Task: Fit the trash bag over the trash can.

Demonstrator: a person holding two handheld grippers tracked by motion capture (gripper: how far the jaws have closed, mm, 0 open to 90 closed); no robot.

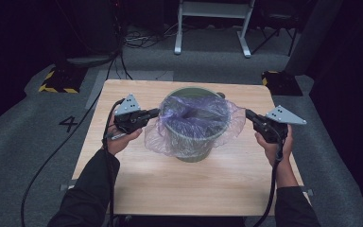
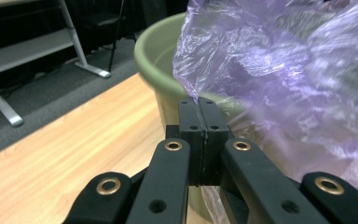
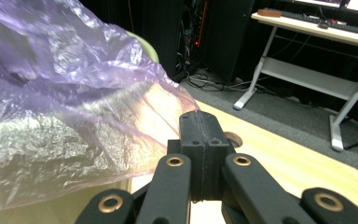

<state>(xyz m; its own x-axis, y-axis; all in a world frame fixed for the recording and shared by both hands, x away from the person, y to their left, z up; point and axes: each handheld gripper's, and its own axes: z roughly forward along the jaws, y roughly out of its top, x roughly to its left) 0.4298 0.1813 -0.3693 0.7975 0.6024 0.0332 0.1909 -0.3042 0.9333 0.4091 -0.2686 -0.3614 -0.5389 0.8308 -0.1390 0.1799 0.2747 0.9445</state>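
Note:
A green plastic bin (image 1: 193, 151) stands in the middle of the wooden table (image 1: 179, 189). A thin purple bag (image 1: 196, 124) lines it, with its edge draped over the rim. My left gripper (image 1: 158, 112) sits at the bin's left side, shut on the bag's edge (image 2: 191, 88); the film runs between the closed pads. My right gripper (image 1: 247, 113) is at the bin's right side, shut on the opposite edge of the bag (image 3: 168, 93). In the left gripper view the bin's rim (image 2: 150, 51) shows behind the film.
A white metal desk frame (image 1: 212, 23) stands on the grey carpet beyond the table. Yellow-and-black striped blocks (image 1: 59, 80) sit near the table's far corners. A small round hole (image 3: 234, 138) lies in the tabletop near my right gripper.

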